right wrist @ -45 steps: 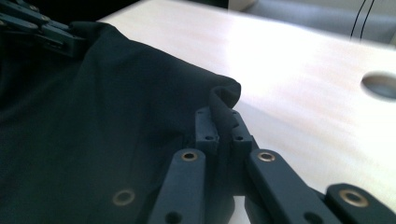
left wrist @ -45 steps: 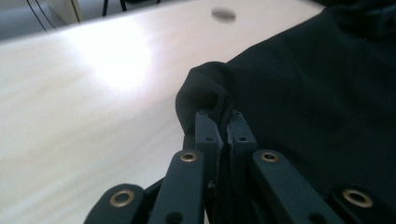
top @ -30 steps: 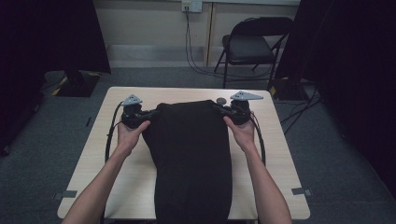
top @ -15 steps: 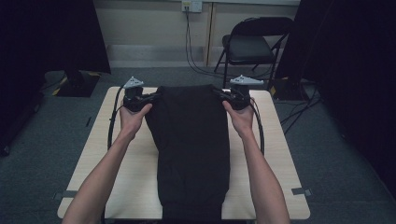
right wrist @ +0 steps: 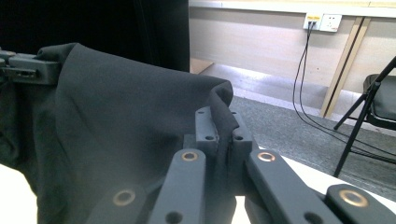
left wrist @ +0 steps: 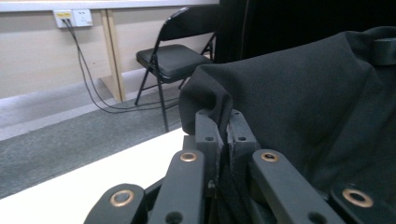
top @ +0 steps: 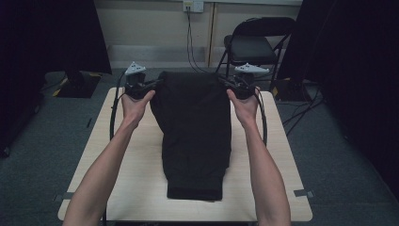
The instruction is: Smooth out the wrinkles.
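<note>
A pair of black trousers [top: 195,132] lies lengthwise on the pale wooden table [top: 282,169], its waist end lifted off the far edge. My left gripper [top: 157,83] is shut on the left waist corner, and the pinched black cloth [left wrist: 205,100] bulges just above its jaws [left wrist: 223,125]. My right gripper [top: 225,82] is shut on the right waist corner, where the black cloth [right wrist: 140,116] drapes away to the left of its jaws [right wrist: 224,125]. The waistband is stretched between the two grippers. The folded leg end [top: 195,190] rests near the table's front edge.
A black folding chair [top: 256,44] stands behind the table at the right. Cables [top: 190,42] hang from a wall socket [top: 193,5] at the back. Dark curtains flank both sides. Bare tabletop lies left and right of the trousers.
Both grippers have risen and moved toward the far edge with the waist corners held, lifting and stretching the waistband. The leg end has slid a little away from the front edge.
</note>
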The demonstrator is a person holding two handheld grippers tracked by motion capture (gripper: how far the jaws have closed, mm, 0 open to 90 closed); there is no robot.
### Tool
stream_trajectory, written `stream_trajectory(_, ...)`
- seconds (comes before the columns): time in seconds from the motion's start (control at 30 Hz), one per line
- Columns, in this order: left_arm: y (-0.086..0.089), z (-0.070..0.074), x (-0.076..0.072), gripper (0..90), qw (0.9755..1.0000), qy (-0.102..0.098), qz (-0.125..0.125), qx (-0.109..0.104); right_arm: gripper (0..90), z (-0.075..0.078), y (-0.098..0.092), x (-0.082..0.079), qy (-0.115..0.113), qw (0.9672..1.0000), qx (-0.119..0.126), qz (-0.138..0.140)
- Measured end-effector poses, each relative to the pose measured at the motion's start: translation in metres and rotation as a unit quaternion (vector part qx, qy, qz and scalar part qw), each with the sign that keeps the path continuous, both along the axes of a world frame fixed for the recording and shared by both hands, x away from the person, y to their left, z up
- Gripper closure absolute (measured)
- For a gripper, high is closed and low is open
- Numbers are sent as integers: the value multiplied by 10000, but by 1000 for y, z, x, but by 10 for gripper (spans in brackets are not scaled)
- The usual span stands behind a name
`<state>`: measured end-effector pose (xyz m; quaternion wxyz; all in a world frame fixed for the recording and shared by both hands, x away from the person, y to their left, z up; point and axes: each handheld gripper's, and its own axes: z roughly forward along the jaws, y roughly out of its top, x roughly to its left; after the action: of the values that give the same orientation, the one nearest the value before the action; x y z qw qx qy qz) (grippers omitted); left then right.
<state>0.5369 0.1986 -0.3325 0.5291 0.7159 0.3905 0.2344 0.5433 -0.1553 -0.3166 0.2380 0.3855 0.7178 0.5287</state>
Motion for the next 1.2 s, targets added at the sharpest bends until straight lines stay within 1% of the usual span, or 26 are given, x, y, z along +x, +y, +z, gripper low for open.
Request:
stream_trajectory(0.07,-2,-6,-6,863,9999,16,-131,24,868,-7,-2,-4,30,10000,14,58)
stream_trajectory(0.1,-3,-8,-10,863,9998,-6,-176,86,868,-12,-3,-7,65,9999,17,93)
stream_trajectory(0.13,-2,-11,-15,863,9997,-25,-218,63,868,-17,-5,-10,131,9997,70,186)
stream_trajectory(0.17,-1,-13,-19,862,9996,-20,-284,-23,868,-23,-7,-13,176,9995,81,249)
stream_trajectory(0.2,0,-15,-23,863,9994,-16,-339,-38,868,-28,-9,-16,204,9994,113,254)
stream_trajectory(0.27,0,-18,-33,862,9990,-43,-434,46,868,-35,-14,-23,253,9991,165,312)
stream_trajectory(0.3,0,-18,-39,862,9987,-73,-492,111,868,-36,-17,-28,230,9989,240,341)
stream_trajectory(0.33,1,-19,-42,862,9984,-98,-540,96,868,-36,-20,-33,214,9985,303,408)
stream_trajectory(0.4,0,-20,-53,862,9979,-138,-618,128,867,-38,-22,-45,144,9981,353,482)
stream_trajectory(0.47,-1,-23,-62,862,9974,-174,-699,69,866,-43,-23,-56,138,9979,333,545)
stream_trajectory(0.53,0,-29,-71,862,9971,-166,-747,16,866,-48,-23,-66,154,9969,430,639)
stream_trajectory(0.6,2,-36,-79,862,9970,-145,-764,45,866,-54,-25,-76,143,9962,513,691)
stream_trajectory(0.67,7,-41,-87,862,9965,-122,-828,-32,865,-58,-26,-85,168,9960,466,748)
stream_trajectory(0.7,7,-41,-87,862,9965,-122,-828,-32,863,-60,-27,-90,174,9957,462,782)
stream_trajectory(0.73,13,-46,-94,862,9960,-86,-871,-157,862,-60,-28,-94,186,9953,440,839)
stream_trajectory(0.77,13,-48,-99,862,9953,-16,-949,-209,861,-61,-28,-99,165,9950,433,888)
stream_trajectory(0.8,12,-48,-105,862,9945,-67,-1034,-172,861,-61,-28,-104,181,9944,442,941)
stream_trajectory(0.83,10,-48,-112,862,9934,-89,-1135,-160,861,-61,-27,-107,182,9946,385,950)
stream_trajectory(0.87,10,-48,-116,862,9924,-100,-1208,-228,861,-62,-26,-111,186,9940,404,1002)
stream_trajectory(0.9,9,-49,-121,862,9916,-108,-1274,-201,861,-63,-26,-114,203,9933,413,1061)
stream_trajectory(0.93,8,-49,-125,862,9915,-117,-1293,-84,861,-63,-25,-118,204,9932,353,1088)
stream_trajectory(0.97,9,-50,-128,862,9913,-131,-1311,-32,861,-64,-25,-123,205,9929,323,1124)
stream_trajectory(1.03,15,-53,-134,861,9913,-91,-1307,-85,861,-67,-26,-133,250,9925,245,1175)
stream_trajectory(1.1,16,-55,-136,861,9913,-63,-1310,-131,861,-70,-27,-141,292,9910,246,1283)
stream_trajectory(1.13,21,-60,-141,860,9907,42,-1357,-61,860,-72,-28,-147,300,9906,218,1318)
stream_trajectory(1.2,23,-69,-146,860,9896,164,-1428,17,860,-80,-28,-156,395,9892,123,1407)
